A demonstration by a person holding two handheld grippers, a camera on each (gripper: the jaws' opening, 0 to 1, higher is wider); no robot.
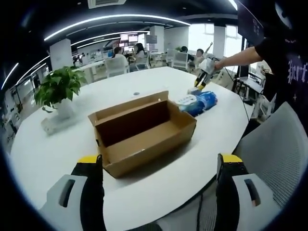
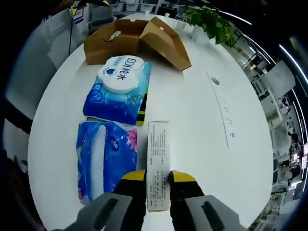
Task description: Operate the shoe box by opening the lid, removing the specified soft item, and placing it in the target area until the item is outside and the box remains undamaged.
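Lid open, soft packs out of the box; task looks nearly complete.

Left gripper view: left claw [image 1: 161, 179] gapes wide, empty, at the bottom; the shoe box [image 1: 142, 131], centre frame, sits open and emptied on the bench [image 1: 57, 159].
Right gripper view: right claw [image 2: 158, 180] pinches a paper slip [image 2: 158, 161]; two blue tissue packs [image 2: 118, 94] lie left of centre, outside the box.
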